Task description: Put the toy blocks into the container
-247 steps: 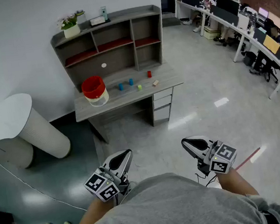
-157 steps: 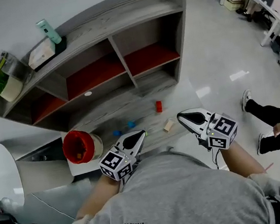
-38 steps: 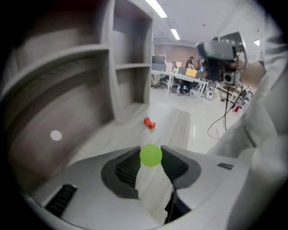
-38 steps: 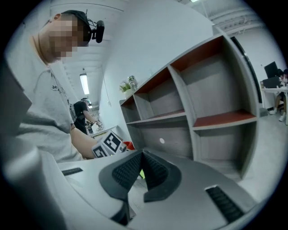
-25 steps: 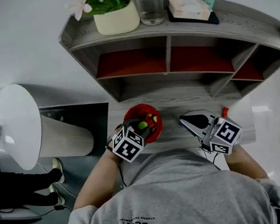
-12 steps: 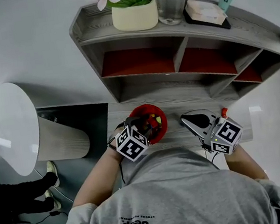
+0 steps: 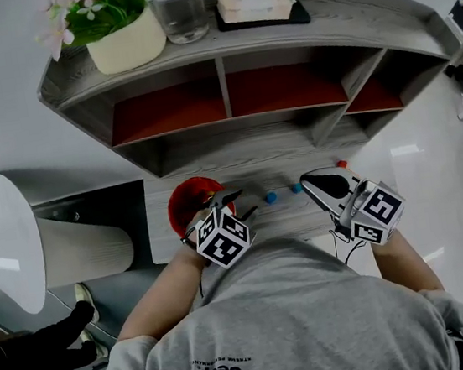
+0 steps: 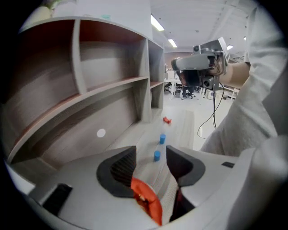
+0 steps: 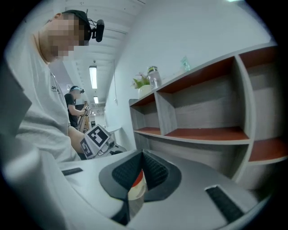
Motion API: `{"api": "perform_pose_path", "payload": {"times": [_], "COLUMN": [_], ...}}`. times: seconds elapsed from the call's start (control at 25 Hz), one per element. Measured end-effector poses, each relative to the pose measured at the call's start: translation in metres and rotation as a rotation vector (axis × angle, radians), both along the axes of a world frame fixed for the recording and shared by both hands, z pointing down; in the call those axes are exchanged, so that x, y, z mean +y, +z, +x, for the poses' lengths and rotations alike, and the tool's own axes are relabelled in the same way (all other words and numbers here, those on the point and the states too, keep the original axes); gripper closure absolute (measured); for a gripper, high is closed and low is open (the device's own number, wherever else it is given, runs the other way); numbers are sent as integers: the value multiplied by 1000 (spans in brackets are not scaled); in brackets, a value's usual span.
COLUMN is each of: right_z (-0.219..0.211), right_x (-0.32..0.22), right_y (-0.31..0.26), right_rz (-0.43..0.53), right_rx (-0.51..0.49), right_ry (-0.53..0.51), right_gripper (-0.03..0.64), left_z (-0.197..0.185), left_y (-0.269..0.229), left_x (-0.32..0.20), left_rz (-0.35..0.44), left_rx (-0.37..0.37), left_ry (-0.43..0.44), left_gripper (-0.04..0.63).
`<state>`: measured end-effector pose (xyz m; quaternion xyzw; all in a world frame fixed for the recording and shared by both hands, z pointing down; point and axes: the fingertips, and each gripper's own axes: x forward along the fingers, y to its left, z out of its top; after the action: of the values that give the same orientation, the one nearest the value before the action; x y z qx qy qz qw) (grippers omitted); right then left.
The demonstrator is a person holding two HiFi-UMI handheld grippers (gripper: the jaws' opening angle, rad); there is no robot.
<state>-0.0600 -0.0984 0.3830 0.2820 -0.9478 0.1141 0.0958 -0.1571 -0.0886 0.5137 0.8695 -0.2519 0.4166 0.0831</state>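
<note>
The red container (image 7: 185, 207) stands at the desk's left end, and its rim (image 8: 146, 203) shows just under my left gripper (image 7: 241, 204). That gripper's jaws have just been opening and now stand open with nothing between them (image 8: 150, 152). Ahead of it on the desk lie two blue blocks (image 8: 157, 155) (image 8: 162, 138) and, farther off, a red block (image 8: 167, 120). In the head view the blue blocks (image 7: 271, 197) (image 7: 297, 187) lie between the grippers. My right gripper (image 7: 307, 182) hovers at the desk's right, shut and empty (image 9: 142, 155).
A grey hutch with red-lined shelves (image 7: 228, 96) rises behind the desk (image 7: 287, 219). On top of it stand a flower pot (image 7: 124, 42), a bottle (image 7: 179, 9) and a tissue box (image 7: 257, 3). A white round stool (image 7: 2, 244) stands at the left.
My left gripper has moved right, off the red container's mouth, and the green block seen at its jaws a second ago is gone. My right gripper has shifted slightly right.
</note>
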Motion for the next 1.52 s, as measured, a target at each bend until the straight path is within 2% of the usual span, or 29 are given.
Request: {"api": "perform_pose_path", "payload": {"times": [0.2, 0.36, 0.6, 0.76, 0.88, 1.04, 1.16, 1.24, 1.36, 1.52], "right_z": [85, 164, 282, 345, 383, 416, 426, 429, 423, 396], "right_x": [0, 0, 10, 31, 46, 62, 73, 77, 77, 65], "right_y": [10, 24, 54, 74, 84, 97, 102, 101, 97, 88], "right_rz": [-22, -53, -119, -166, -182, -209, -225, -230, -224, -207], "right_rx": [2, 9, 3, -15, -27, -42, -46, -52, -58, -61], "right_ry": [40, 87, 192, 294, 340, 400, 426, 437, 431, 386], "right_gripper": [598, 598, 598, 598, 598, 598, 598, 598, 598, 598], "left_z": [99, 181, 302, 356, 375, 373, 373, 376, 378, 380], "left_y": [37, 66, 122, 172, 208, 246, 255, 253, 244, 187], "left_x": [4, -5, -35, -43, -44, -52, -56, -54, -49, -42], "left_rz": [-56, -57, -109, -88, -47, -9, 58, 86, 69, 62], "left_rx": [-24, -51, -51, -123, -241, -412, -483, -490, -455, -324], "left_ry": [43, 59, 45, 124, 201, 244, 314, 360, 357, 314], "left_gripper": [348, 349, 348, 348, 396, 420, 457, 473, 489, 489]}}
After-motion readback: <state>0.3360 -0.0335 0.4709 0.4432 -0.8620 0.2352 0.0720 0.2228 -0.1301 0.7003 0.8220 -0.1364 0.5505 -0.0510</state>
